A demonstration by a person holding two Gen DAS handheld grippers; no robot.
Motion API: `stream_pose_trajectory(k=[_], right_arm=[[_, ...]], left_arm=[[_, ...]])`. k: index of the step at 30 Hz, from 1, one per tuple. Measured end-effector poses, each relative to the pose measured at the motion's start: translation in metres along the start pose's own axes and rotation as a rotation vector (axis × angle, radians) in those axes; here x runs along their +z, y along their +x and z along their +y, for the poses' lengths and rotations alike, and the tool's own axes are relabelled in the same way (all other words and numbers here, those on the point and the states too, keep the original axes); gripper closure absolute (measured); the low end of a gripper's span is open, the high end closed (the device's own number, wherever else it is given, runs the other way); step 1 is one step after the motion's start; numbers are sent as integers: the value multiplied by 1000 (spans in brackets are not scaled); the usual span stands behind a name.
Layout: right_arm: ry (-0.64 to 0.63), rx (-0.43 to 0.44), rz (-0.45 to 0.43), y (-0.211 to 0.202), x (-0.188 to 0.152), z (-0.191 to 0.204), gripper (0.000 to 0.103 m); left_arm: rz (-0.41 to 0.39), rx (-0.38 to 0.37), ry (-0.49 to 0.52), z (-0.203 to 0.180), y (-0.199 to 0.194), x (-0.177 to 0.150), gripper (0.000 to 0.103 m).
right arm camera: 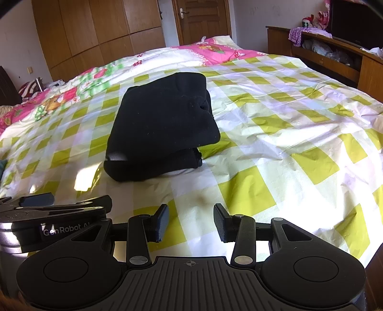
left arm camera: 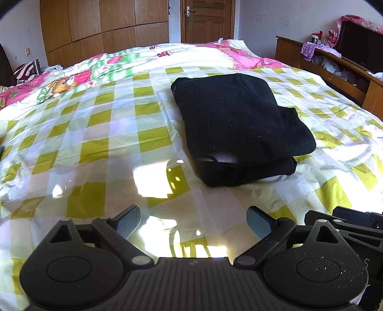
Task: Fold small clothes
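- The left gripper (left arm camera: 194, 223) stands with its jaws spread wide and nothing between them, low over the near edge of the bed (left arm camera: 100, 134).
- Its ribbed grey-blue pads (left arm camera: 129, 221) point forward over sunlit sheet.
- The right gripper (right arm camera: 191, 222) also has its jaws apart and empty, though with a narrower gap, and it sits just beside the left one, over the same near edge.
- In the right wrist view the left gripper's black body (right arm camera: 55, 215) shows at the lower left, with a printed label on it.
- The folded black garment (left arm camera: 239, 124) lies on the bed ahead of both grippers, apart from them, roughly midway between the near edge and the far one.
- It is a thick, layered bundle; the top layer overhangs the lower one on the right side.
- The checked yellow-green and white sheet (right arm camera: 275, 134) is creased around it.
- A pink patterned quilt (left arm camera: 239, 53) runs along the far edge of the bed.
- Beyond it stand a wooden wardrobe (left arm camera: 95, 26) and a door (left arm camera: 207, 20); a low wooden cabinet (left arm camera: 335, 74) lines the right side.
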State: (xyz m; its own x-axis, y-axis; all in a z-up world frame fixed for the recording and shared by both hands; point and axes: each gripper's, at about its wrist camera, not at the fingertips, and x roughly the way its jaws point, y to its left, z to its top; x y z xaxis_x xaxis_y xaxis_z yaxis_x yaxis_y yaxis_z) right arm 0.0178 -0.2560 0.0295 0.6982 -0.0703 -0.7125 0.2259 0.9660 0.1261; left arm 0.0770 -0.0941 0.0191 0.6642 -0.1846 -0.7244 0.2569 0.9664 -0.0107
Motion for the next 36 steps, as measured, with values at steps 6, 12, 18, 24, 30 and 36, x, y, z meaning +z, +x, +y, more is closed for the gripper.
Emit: stream_pose_trajectory(k=[6,12,18,24,30,36], right_arm=[[0,0,0,-1,0,0,62],[-1,2,1,-1,0,0,62],[-5,3,3,-1,0,0,62],[-9,9,4,-1,-1,0,62],[-12,14,4,0,-1,1,62],[-23,0,6,0,-2,0,58]], left_arm=[[7,4,0,0,-1,0,0],[12,1,-10,1,-1,-1,0],[15,1,-11,1,0,-2,0],[21,-2,-19,2,0,-3,0],[53,-16,-36,5,4,-8,0],[49,-11,-25,4,3,-10,0]])
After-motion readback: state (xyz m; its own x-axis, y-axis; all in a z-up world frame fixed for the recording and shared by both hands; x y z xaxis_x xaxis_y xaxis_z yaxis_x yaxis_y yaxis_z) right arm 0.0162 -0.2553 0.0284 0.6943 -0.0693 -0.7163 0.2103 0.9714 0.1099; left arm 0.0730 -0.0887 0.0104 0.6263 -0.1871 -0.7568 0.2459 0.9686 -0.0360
